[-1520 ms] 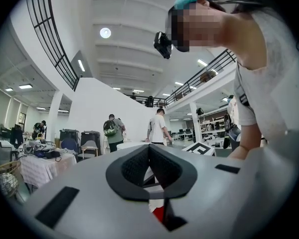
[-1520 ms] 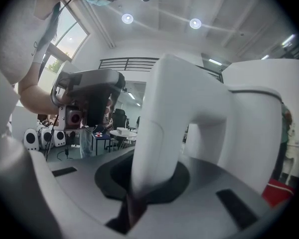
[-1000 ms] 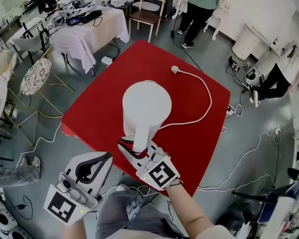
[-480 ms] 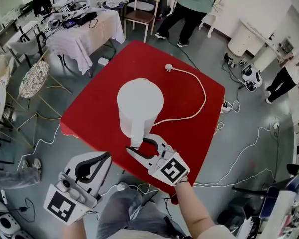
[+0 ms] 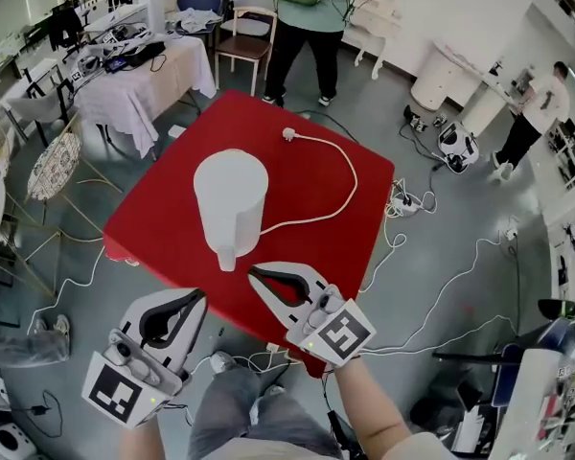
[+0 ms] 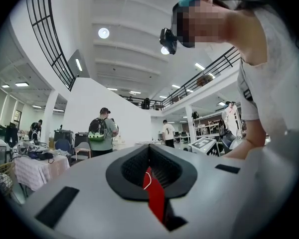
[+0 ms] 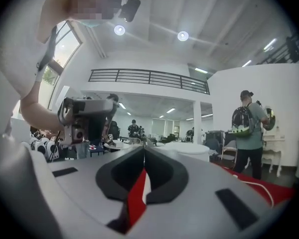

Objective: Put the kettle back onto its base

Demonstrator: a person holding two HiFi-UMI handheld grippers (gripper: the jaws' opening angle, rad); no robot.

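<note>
Right gripper (image 5: pixel 253 273): jaws closing, tips already meeting in its own view, nothing between them. It points level over the near edge of the red table (image 5: pixel 153 220), tips close to the kettle's handle but clear of it.

Left gripper (image 5: pixel 199 295): jaws pressed together and empty, only a sliver of red table showing through the gap behind the tips. It hangs beside the right one, further from the table, off the near edge.

White kettle (image 5: pixel 230 195): upright on the table, left of centre, with the lid on and the handle (image 5: pixel 226 253) facing the person. Neither gripper is touching it.

Base: not visible from overhead. A white cord (image 5: pixel 350 185) comes out from under the kettle body, loops across the table's right half and ends in a loose plug (image 5: pixel 289 134) near the far edge. So the kettle is probably sitting on the base, but I can't confirm it from this angle.

Around the table:
- grey floor with white cables (image 5: pixel 431 305) trailing to the right
- a cloth-covered table (image 5: pixel 139 80) with gear on it, far left
- a wooden chair (image 5: pixel 244 36)
- a person in a green top (image 5: pixel 307 12) standing just past the far corner
</note>
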